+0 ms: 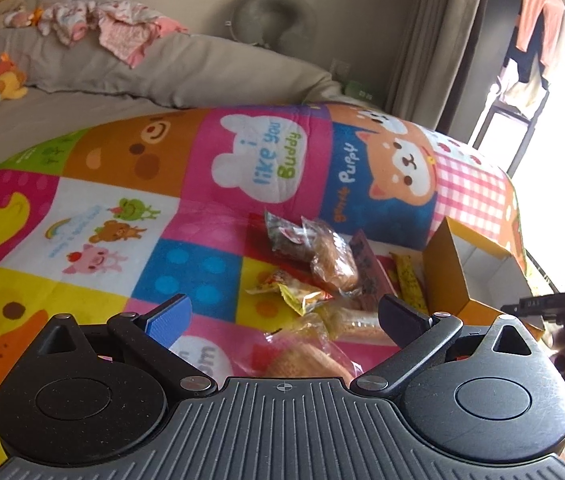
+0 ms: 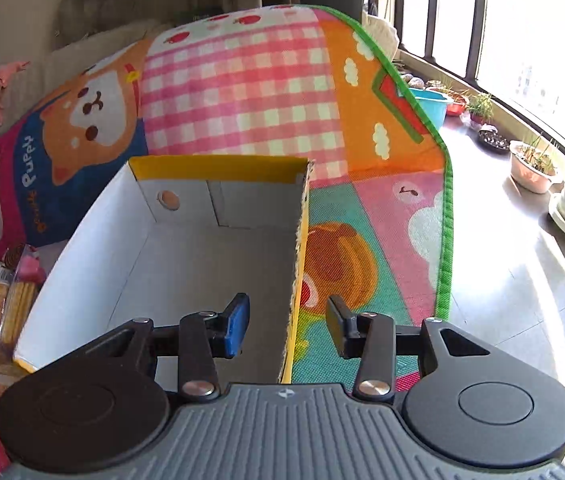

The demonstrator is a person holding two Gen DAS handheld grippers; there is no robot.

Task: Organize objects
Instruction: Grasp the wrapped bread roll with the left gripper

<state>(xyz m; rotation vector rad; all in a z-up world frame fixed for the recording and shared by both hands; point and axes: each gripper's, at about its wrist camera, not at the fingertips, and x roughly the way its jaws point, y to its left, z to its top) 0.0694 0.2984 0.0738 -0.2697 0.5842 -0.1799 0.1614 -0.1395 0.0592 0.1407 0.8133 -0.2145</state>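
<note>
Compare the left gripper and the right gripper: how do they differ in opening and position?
The left gripper is spread wide above the snack packets; the right gripper is opened less. The left holds nothing between its fingers, while the right straddles the box wall, apparently not yet clamped. Both are open, each with one blue pad.

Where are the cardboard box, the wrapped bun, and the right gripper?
cardboard box (image 2: 218, 268), right wrist view, bare inside floor.
wrapped bun (image 1: 334, 262), left wrist view, middle of the wrapper.
right gripper (image 2: 288, 324), right wrist view, midway between fingertips, straddling the box wall.
</note>
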